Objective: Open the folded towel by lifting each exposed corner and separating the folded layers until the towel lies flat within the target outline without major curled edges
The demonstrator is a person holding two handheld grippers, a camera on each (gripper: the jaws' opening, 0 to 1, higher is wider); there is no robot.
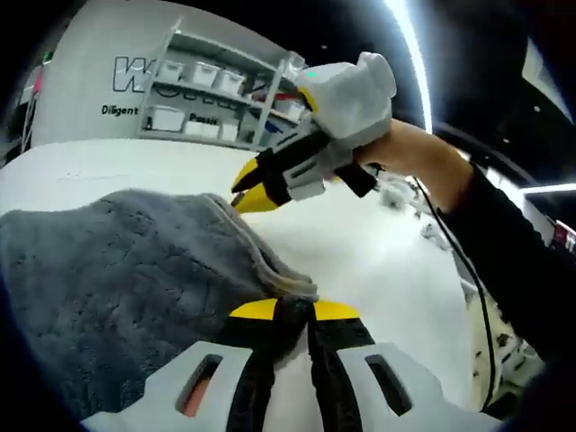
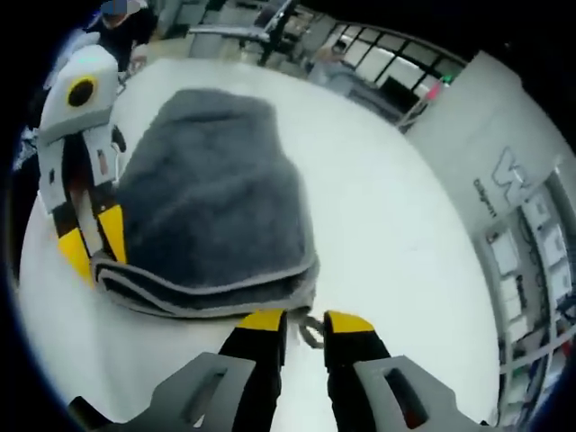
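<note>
A grey towel (image 1: 126, 270) lies folded in thick layers on a white table (image 1: 378, 252). In the left gripper view my left gripper (image 1: 294, 310) is shut on the towel's near corner, with fabric pinched between its yellow tips. My right gripper (image 1: 241, 191) reaches in from the right, its yellow tips closed at the towel's pale-hemmed far edge. In the right gripper view the towel (image 2: 211, 198) shows stacked layers along its near edge. My right gripper (image 2: 304, 321) pinches a small grey corner there, and my left gripper (image 2: 90, 247) grips the left corner.
A shelf rack with white bins (image 1: 202, 90) stands behind the table against a lettered wall. A black-sleeved arm (image 1: 504, 243) crosses the right side. More shelving (image 2: 531, 261) runs along the right, and a person (image 2: 121, 27) stands beyond the table (image 2: 378, 225).
</note>
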